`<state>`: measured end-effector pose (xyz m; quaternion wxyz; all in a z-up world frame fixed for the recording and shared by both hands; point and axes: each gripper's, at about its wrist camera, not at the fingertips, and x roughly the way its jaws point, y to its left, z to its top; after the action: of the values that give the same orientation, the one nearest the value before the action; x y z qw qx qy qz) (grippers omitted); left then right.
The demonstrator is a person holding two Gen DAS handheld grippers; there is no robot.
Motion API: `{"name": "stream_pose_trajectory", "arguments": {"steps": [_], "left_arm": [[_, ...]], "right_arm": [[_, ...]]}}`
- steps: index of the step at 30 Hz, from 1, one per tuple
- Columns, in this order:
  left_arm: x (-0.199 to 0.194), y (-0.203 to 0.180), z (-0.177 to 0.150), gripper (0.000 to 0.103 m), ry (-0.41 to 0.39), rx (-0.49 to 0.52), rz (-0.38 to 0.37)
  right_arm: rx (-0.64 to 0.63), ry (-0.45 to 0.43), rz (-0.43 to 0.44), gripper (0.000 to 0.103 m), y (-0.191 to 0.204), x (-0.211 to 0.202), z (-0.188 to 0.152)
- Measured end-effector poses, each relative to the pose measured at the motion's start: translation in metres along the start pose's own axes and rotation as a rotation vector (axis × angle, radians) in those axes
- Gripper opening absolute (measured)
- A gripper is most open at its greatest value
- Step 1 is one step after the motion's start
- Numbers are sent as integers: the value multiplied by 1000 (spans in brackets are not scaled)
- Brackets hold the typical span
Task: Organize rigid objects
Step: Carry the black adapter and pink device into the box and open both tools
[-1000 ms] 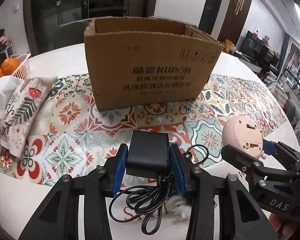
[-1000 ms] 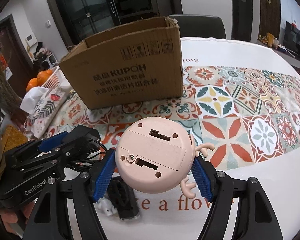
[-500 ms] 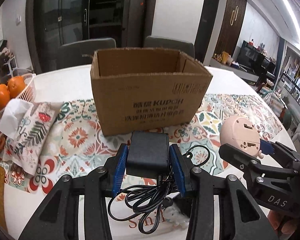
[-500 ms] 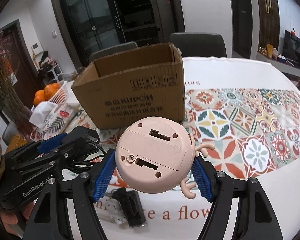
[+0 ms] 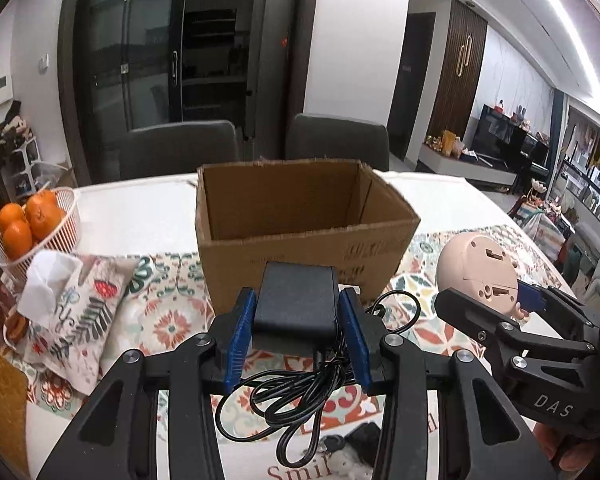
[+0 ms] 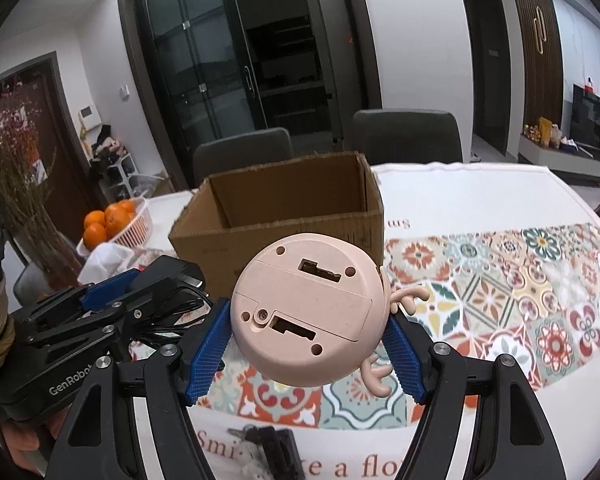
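We see the open cardboard box (image 5: 300, 236) mid-table, and just in front of it, lifted off the table, our right gripper (image 6: 308, 344) clamps the round pink toy (image 6: 308, 312) while our left gripper (image 5: 296, 344) pinches the black power adapter (image 5: 296, 304), cable dangling.

White table (image 6: 480, 200) with patterned runner (image 6: 500, 276), cardboard box (image 5: 300, 216), orange basket (image 5: 56, 236).
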<state>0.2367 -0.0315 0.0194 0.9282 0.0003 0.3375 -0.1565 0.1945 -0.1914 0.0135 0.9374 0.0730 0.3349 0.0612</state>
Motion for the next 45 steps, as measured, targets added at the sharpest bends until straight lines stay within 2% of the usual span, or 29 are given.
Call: {"name": "stream_pose_trajectory", "arguments": {"steps": [15, 26, 36, 45], "left_arm": [[3, 5, 50, 42, -66, 16, 17], [27, 6, 79, 42, -67, 39, 35], [61, 14, 97, 42, -46, 37, 46], [98, 23, 102, 42, 18, 36, 64]], "right_arm": [[-18, -63, 11, 73, 3, 11, 49], [-37, -52, 19, 73, 0, 34, 73], [-60, -11, 3, 73, -5, 67, 91], [-96, 32, -13, 73, -5, 101, 105]]}}
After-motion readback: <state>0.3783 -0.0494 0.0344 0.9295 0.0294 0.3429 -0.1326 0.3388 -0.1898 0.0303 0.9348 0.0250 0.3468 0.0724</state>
